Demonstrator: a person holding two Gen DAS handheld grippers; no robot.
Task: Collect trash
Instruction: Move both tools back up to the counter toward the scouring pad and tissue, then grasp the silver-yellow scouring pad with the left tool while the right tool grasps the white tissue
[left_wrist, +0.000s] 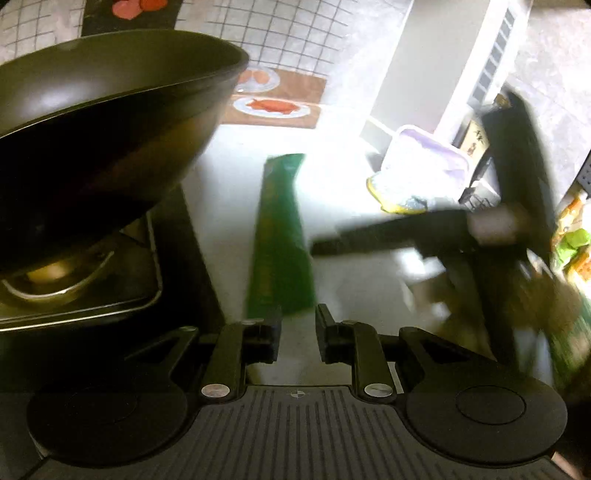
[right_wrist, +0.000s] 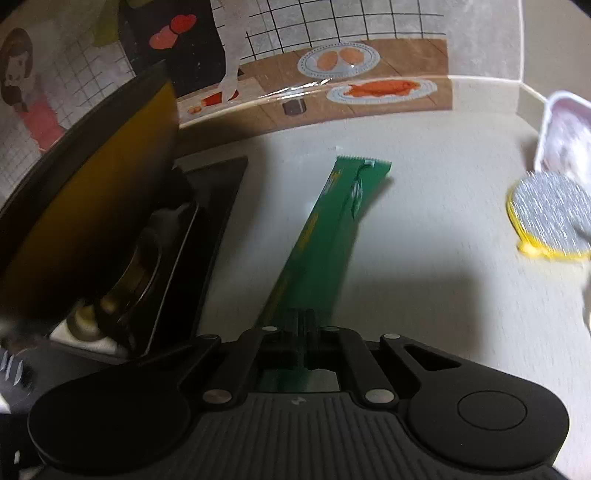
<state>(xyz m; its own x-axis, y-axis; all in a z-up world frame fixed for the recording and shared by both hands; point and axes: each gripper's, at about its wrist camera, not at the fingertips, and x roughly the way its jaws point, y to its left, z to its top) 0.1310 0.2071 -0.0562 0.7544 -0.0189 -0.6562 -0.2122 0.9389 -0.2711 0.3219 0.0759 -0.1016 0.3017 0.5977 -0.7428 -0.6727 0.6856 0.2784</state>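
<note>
A long green wrapper sticks out forward from my right gripper, whose fingers are shut on its near end; it hangs over the white counter. In the left wrist view the same green wrapper lies just ahead of my left gripper, which is open with nothing between its fingers. The right gripper shows there as a dark blurred shape at the right.
A black wok sits on a gas stove at the left. A silver and yellow scrubber and a pale tray lie at the right. A picture backsplash runs along the back.
</note>
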